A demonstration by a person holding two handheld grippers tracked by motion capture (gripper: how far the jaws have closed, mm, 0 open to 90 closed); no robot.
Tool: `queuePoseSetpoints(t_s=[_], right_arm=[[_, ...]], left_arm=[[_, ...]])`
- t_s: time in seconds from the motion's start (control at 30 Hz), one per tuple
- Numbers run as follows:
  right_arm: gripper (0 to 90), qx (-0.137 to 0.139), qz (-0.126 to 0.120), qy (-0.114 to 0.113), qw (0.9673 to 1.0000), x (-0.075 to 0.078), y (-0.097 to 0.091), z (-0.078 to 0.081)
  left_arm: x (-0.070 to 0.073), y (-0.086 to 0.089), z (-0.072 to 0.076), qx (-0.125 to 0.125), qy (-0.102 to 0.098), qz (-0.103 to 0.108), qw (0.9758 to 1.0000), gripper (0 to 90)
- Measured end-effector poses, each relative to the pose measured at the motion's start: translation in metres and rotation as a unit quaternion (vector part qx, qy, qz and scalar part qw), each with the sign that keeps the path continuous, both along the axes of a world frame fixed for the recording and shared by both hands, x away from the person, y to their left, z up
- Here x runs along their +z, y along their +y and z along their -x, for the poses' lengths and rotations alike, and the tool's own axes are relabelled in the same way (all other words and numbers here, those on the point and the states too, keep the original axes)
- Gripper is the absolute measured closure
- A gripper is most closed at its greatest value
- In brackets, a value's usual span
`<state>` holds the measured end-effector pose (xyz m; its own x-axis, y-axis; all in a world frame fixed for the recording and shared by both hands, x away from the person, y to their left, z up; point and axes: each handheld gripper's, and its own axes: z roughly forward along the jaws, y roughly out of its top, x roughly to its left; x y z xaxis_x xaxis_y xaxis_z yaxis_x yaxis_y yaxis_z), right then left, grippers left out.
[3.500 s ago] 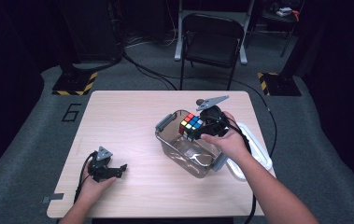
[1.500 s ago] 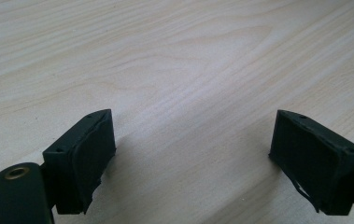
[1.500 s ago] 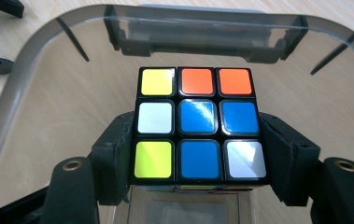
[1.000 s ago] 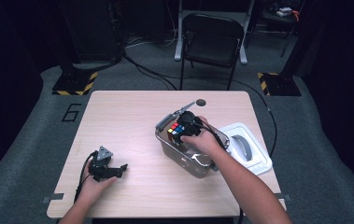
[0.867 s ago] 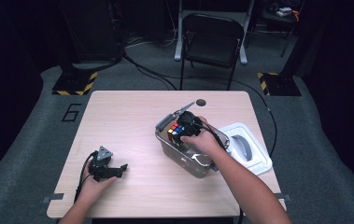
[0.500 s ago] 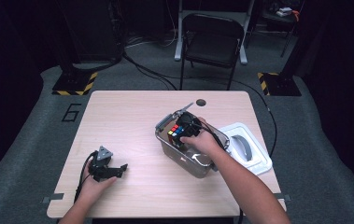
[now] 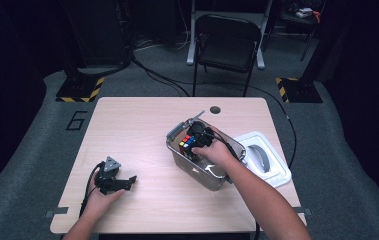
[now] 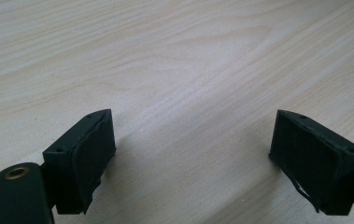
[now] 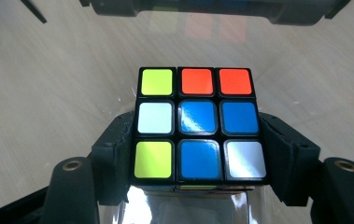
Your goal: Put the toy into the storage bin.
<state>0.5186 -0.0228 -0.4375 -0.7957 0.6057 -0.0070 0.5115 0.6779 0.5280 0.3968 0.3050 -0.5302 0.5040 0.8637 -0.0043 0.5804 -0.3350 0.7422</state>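
A scrambled puzzle cube [image 9: 198, 123] with blue, red, white and yellow-green squares sits between the pads of my right gripper [image 9: 198, 161], which is shut on it. In the high view that gripper [image 7: 193, 140] holds the cube [image 7: 187, 142] down inside a clear plastic box [image 7: 204, 172] at the table's right-middle. My left gripper [image 7: 127, 181] rests on the table near the front left edge. Its jaws stand wide apart over bare wood [image 8: 193, 140] with nothing between them.
The box's white lid [image 7: 264, 157] lies on the table just right of the box. A round dark hole [image 7: 215, 109] marks the far edge of the table. A folding chair [image 7: 227, 45] stands beyond the table, with cables on the floor.
My right gripper has carried the cube from above the box's rim down into the box, settling toward its left end. The left gripper has stayed where it was.
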Motion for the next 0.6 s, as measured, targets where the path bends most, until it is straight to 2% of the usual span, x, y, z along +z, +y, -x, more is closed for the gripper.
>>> queuePoseSetpoints(t_s=[0.6], right_arm=[[33.9, -0.002, 0.014, 0.021, 0.9997, -0.0088, 0.0036, -0.0048]], left_arm=[[0.0001, 0.0000, -0.0003, -0.002, 0.000, -0.001, 1.0000, 13.8]])
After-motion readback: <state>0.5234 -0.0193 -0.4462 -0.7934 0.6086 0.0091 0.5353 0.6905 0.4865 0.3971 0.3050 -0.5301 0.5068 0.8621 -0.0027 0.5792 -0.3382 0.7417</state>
